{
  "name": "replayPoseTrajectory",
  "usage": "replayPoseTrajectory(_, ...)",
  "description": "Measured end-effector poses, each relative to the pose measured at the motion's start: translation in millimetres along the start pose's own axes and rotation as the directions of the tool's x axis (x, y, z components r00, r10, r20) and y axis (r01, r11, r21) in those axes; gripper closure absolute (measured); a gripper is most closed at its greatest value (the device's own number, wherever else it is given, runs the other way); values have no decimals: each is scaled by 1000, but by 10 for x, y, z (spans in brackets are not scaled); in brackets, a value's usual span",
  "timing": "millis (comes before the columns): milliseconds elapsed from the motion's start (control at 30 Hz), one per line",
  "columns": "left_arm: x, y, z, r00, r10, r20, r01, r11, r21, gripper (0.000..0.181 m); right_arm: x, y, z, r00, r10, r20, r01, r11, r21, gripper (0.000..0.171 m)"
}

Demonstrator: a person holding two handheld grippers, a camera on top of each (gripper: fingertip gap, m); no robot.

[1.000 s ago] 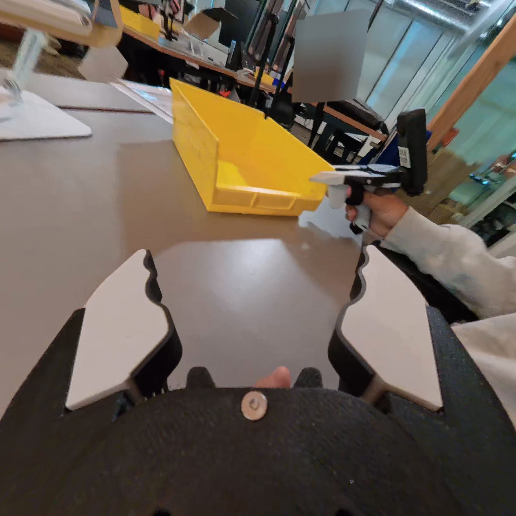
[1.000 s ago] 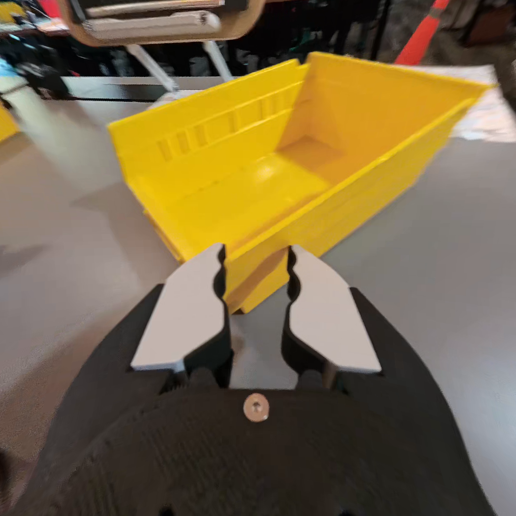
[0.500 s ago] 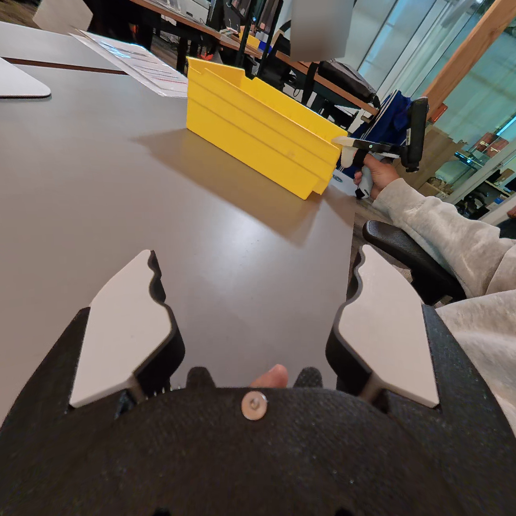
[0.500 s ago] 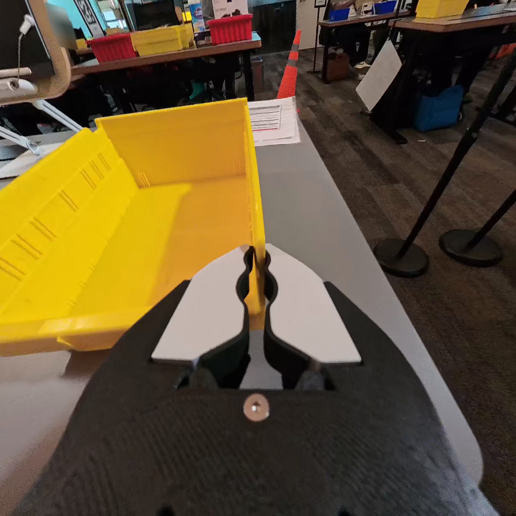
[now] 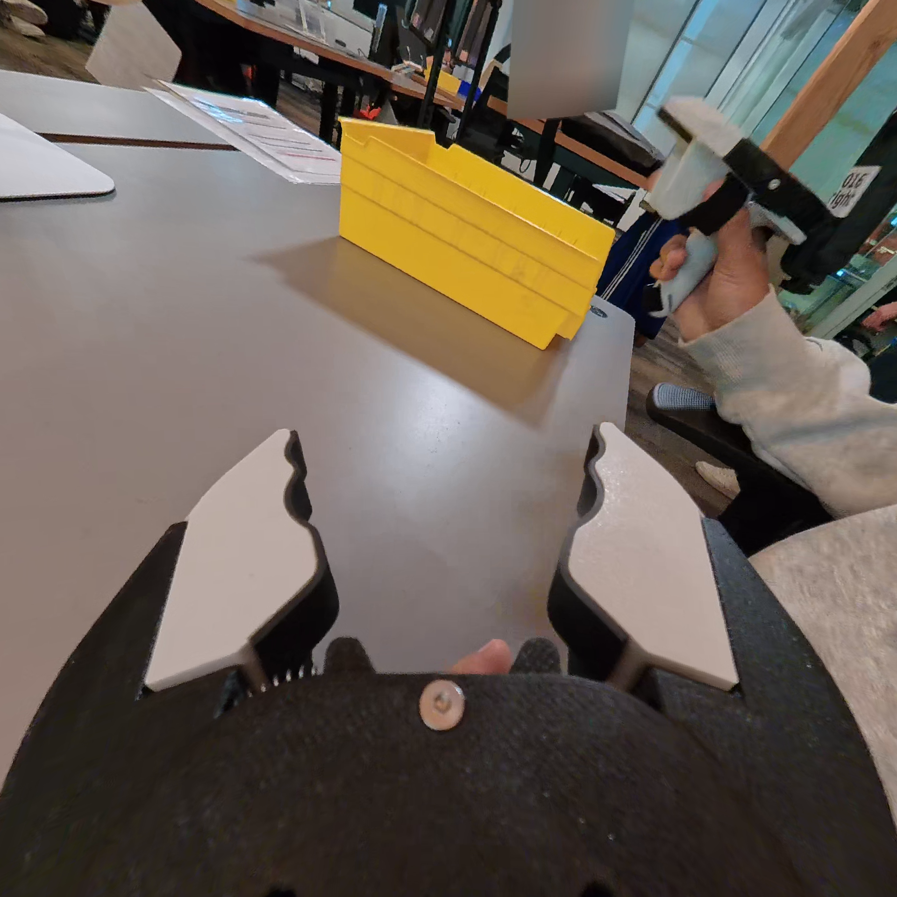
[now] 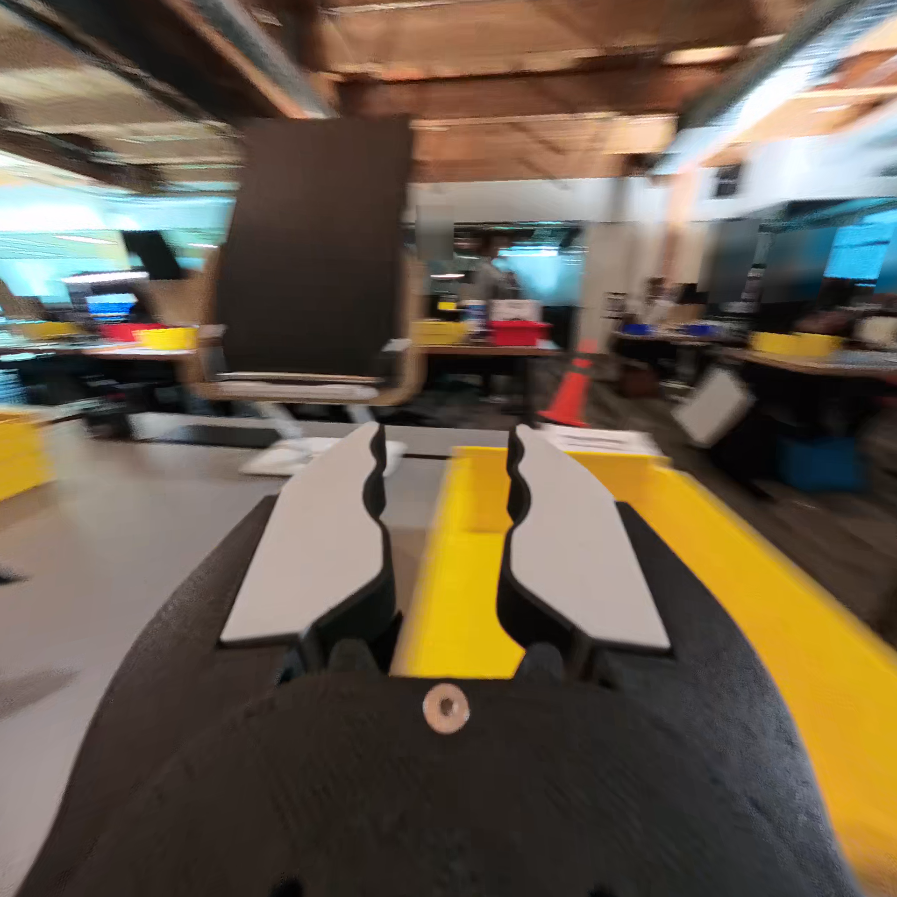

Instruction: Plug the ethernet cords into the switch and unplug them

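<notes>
No ethernet cord and no switch shows in either view. My left gripper (image 5: 446,432) is open and empty, low over the grey table (image 5: 194,340). An empty yellow bin (image 5: 466,233) stands at the table's far right edge. My right gripper (image 6: 446,429) has its fingers apart and holds nothing; it is tilted up above the bin (image 6: 461,582), whose left wall shows in the gap between the fingers. In the left wrist view the right gripper (image 5: 679,116) is held in a hand up and to the right of the bin, clear of it.
A white pad (image 5: 43,170) and a printed sheet (image 5: 252,131) lie at the table's far side. The table's right edge (image 5: 626,340) drops to a chair armrest (image 5: 679,398). A grey sleeve (image 5: 786,398) crosses there. A dark screen on a stand (image 6: 315,252) stands behind the bin.
The right gripper closed on the bin's wall and turned the bin towards the table's right edge, then opened and lifted up and away. The left gripper stayed open and shifted little.
</notes>
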State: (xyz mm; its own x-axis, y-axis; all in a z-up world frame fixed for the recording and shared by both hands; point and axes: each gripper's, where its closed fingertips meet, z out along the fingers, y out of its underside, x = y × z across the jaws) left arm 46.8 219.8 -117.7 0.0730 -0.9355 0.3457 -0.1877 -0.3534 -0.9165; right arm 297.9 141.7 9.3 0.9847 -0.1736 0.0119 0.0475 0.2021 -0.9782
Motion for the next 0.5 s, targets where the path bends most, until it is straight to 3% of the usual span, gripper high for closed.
replayPoseTrajectory(100,-15,5,6,1000,-12,1,12,1000,-5,77,-1142,687,315,966,41,253,21,971,-240,91)
replayPoseTrajectory(167,-43,-5,-23,1000,-3,18,3,1000,2,80,-1498,1079,370,940,-8,340,150,908,-392,75)
replayPoseTrajectory(300,-148,-39,-105,997,41,70,-42,999,10,93,-1696,1211,306,879,-186,439,351,876,-331,84)
replayPoseTrajectory(400,-152,-30,-131,999,0,39,0,1000,11,108,-1710,1193,215,883,-138,448,316,882,-350,87)
replayPoseTrajectory(500,-134,32,-124,999,-48,6,48,998,-27,124,-1653,1111,211,896,-107,430,269,903,-336,100)
